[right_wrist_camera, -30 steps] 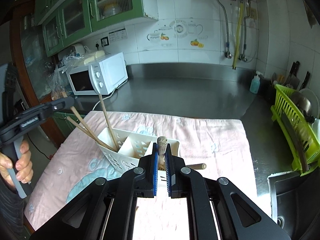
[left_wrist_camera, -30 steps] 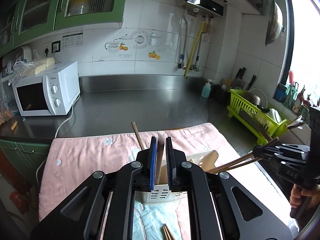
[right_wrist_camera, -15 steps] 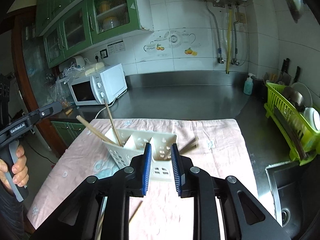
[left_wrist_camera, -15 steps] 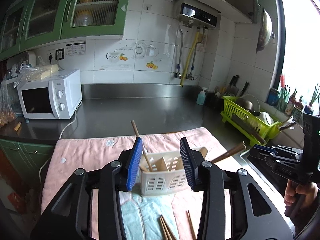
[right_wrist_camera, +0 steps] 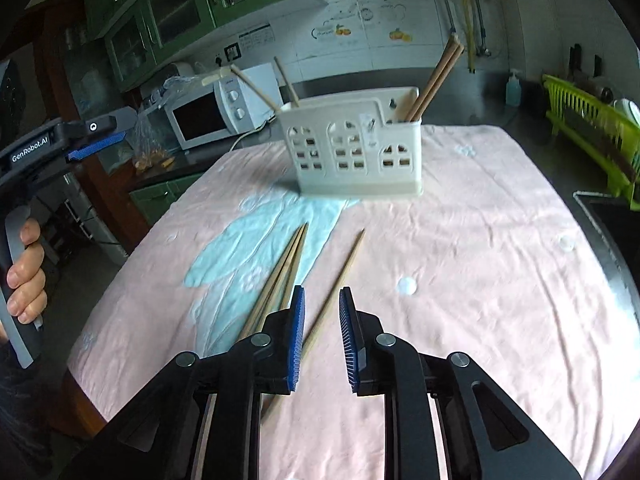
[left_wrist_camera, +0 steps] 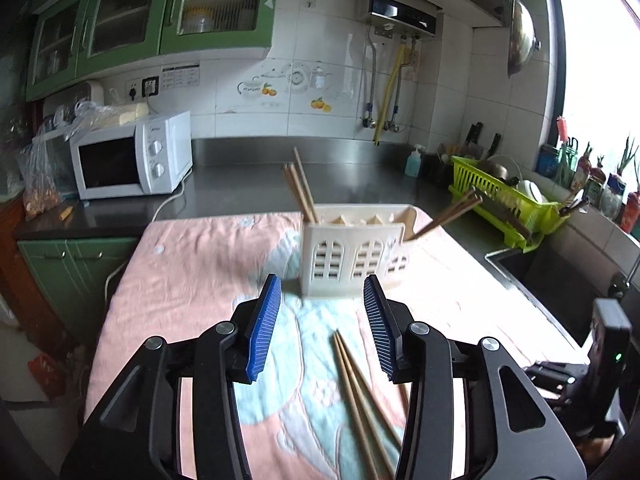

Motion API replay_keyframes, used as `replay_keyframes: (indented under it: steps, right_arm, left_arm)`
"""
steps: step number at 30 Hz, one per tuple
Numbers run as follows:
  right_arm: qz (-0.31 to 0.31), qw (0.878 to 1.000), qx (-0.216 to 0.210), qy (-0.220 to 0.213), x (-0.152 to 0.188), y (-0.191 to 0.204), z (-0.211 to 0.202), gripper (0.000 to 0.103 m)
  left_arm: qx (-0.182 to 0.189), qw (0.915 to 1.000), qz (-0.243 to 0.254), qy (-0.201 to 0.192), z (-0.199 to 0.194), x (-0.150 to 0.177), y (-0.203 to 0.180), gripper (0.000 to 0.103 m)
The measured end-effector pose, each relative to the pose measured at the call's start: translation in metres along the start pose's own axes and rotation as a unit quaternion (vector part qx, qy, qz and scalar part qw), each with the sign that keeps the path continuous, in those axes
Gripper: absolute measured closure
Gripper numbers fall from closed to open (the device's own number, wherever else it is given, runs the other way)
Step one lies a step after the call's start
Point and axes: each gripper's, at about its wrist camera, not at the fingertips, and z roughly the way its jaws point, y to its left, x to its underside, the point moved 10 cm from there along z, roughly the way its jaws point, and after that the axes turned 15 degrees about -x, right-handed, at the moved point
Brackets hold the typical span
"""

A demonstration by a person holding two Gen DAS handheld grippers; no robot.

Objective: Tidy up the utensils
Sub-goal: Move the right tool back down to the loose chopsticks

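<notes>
A cream utensil holder (left_wrist_camera: 352, 252) (right_wrist_camera: 354, 148) stands upright on the pink cloth (right_wrist_camera: 480, 240). Wooden chopsticks stick out of its left end (left_wrist_camera: 300, 184) and its right end (left_wrist_camera: 448, 216) (right_wrist_camera: 434, 80). Loose chopsticks lie on the cloth: a pair (right_wrist_camera: 280, 280) (left_wrist_camera: 360, 392) and a single one (right_wrist_camera: 340, 276). My left gripper (left_wrist_camera: 322, 324) is open and empty, just short of the holder. My right gripper (right_wrist_camera: 322, 336) is open and empty, low over the single loose chopstick, which lies between its fingers.
A white microwave (left_wrist_camera: 132, 160) stands at the back left of the steel counter. A green dish rack (left_wrist_camera: 504, 200) and a sink (left_wrist_camera: 560, 280) are on the right. The cloth's edge drops off at the left (right_wrist_camera: 132, 260).
Both grippers let go of the chopsticks in the holder, opened and drew back. The right gripper has dropped low over the loose chopsticks.
</notes>
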Motion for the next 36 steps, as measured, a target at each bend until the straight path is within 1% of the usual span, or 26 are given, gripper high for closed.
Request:
replay_keyframes:
  steps: [1,3,5,8,12,18,20,24,28,29,34,36]
  right_arm:
    - [0.01,1.0,-0.003,0.004,0.012,0.003,0.006,0.087]
    - [0.026,0.999,-0.014,0.015,0.027,0.008,0.018,0.09]
    - [0.025,0.999,-0.001,0.023,0.039,0.009,0.029,0.09]
    - [0.042,0.999,0.003,0.031,0.048,0.007,0.043,0.09]
    - [0.051,0.998,0.022,0.041,0.053,-0.001,0.055,0.09]
    - [0.067,0.995,0.04,0.056,0.055,-0.011,0.07,0.09]
    - [0.073,0.995,0.039,0.062,0.059,-0.011,0.075,0.09]
    - [0.052,0.994,0.064,0.065,0.058,-0.008,0.079,0.092]
    - [0.048,0.994,0.07,0.067,0.056,-0.012,0.077,0.094]
    - [0.044,0.994,0.075,0.066,0.056,-0.013,0.075,0.096]
    - [0.036,0.994,0.086,0.063,0.056,-0.027,0.062,0.096]
    - [0.04,0.994,0.082,0.06,0.057,-0.033,0.056,0.096]
  left_arm:
    - [-0.001,1.0,-0.004,0.004,-0.003,0.009,0.003,0.059]
    - [-0.003,0.9998,-0.013,0.013,-0.007,0.027,0.012,0.059]
    - [-0.007,0.9994,-0.025,0.023,-0.012,0.045,0.022,0.059]
    - [-0.014,0.9985,-0.042,0.033,-0.019,0.069,0.04,0.059]
    - [-0.032,0.9975,-0.049,0.041,-0.028,0.094,0.059,0.059]
    - [-0.044,0.9958,-0.068,0.042,-0.037,0.109,0.079,0.059]
    - [-0.045,0.9957,-0.068,0.044,-0.036,0.113,0.081,0.059]
    - [-0.042,0.9959,-0.058,0.055,-0.029,0.121,0.075,0.059]
    - [-0.035,0.9961,-0.043,0.069,-0.018,0.129,0.059,0.059]
    - [-0.03,0.9959,-0.04,0.076,-0.014,0.132,0.053,0.059]
    - [-0.01,0.994,-0.018,0.108,0.006,0.154,0.017,0.059]
    - [0.0,0.9925,-0.008,0.122,0.016,0.163,0.002,0.059]
